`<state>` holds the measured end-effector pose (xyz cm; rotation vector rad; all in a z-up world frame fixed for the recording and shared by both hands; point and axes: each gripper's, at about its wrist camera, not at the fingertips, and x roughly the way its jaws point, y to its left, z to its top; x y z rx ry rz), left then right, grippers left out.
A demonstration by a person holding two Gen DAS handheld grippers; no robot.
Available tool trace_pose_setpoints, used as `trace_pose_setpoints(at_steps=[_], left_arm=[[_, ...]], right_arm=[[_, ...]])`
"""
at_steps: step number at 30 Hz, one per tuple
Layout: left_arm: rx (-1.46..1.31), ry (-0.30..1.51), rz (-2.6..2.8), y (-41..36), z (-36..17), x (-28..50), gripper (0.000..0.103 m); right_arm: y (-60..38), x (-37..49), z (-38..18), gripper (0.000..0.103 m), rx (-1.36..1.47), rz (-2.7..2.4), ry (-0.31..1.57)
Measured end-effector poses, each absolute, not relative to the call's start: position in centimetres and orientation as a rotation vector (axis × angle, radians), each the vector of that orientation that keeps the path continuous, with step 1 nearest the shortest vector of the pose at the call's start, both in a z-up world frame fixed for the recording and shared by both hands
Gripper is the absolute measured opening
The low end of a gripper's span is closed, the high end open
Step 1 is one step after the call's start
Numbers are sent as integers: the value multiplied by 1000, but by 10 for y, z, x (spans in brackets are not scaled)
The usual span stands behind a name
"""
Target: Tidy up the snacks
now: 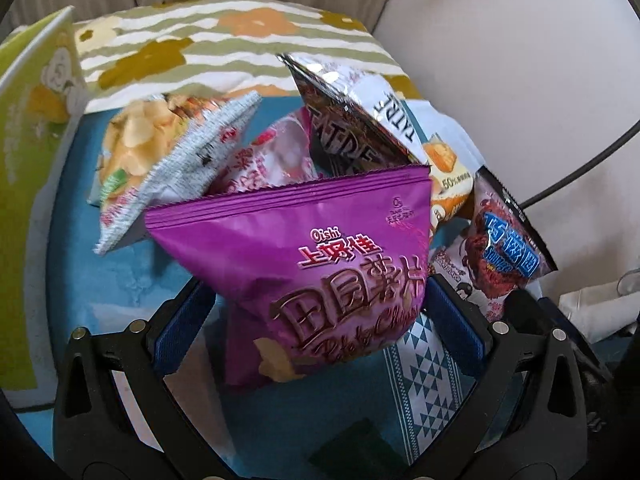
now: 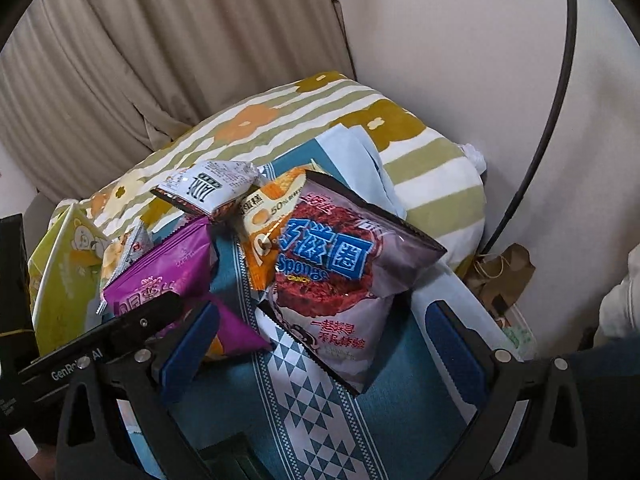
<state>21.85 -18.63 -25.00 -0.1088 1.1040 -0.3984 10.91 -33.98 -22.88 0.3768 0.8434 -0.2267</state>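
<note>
A purple Oishi chip bag point(image 1: 320, 264) lies between the wide-apart fingers of my left gripper point(image 1: 320, 332), which is open around its lower part without pressing it. It also shows in the right wrist view point(image 2: 168, 276). A Sponge Crunch bag point(image 2: 332, 276) lies between the open fingers of my right gripper point(image 2: 324, 344); it also shows in the left wrist view point(image 1: 504, 248). Behind lie a yellow chip bag point(image 1: 140, 148), a pink bag point(image 1: 272, 156), a silver and black bag point(image 1: 352, 120) and an orange cake pack point(image 2: 268, 220).
The snacks lie on a teal cloth with a white triangle band point(image 2: 316, 404). A striped floral pillow point(image 1: 224, 40) is behind them. A green carton point(image 1: 32, 128) stands at the left. A brown paper bag point(image 2: 504, 272) and a black cable point(image 2: 552, 120) are at the right by the wall.
</note>
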Motion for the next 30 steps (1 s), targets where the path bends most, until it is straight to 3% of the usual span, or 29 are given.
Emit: trace_pose_setpoints(at_steps=[4,6,12,22,26,30], left_arm=[[-77,1112,-397,-193,-256,221,101],[-64,1116,-393,-193,-258,223,90],[-36,1113,-414,-187,-258,224,79],[-23,1122,-456,-181,-255,220,77],[-21,1120,-462,-180,-253,215,77],[-19,1110,-468,-180,-248,208,77]], right_arm=[[-340,111,-226,102,392,-230,823],[-340,114,-228,102,395,-233,825],[-340,125,-240,102,422,-259,852],[-344,142,-258,102,477,-324,859],[-346,144,-265,89,501,-329,872],[-351,142,-266,83,523,-339,859]])
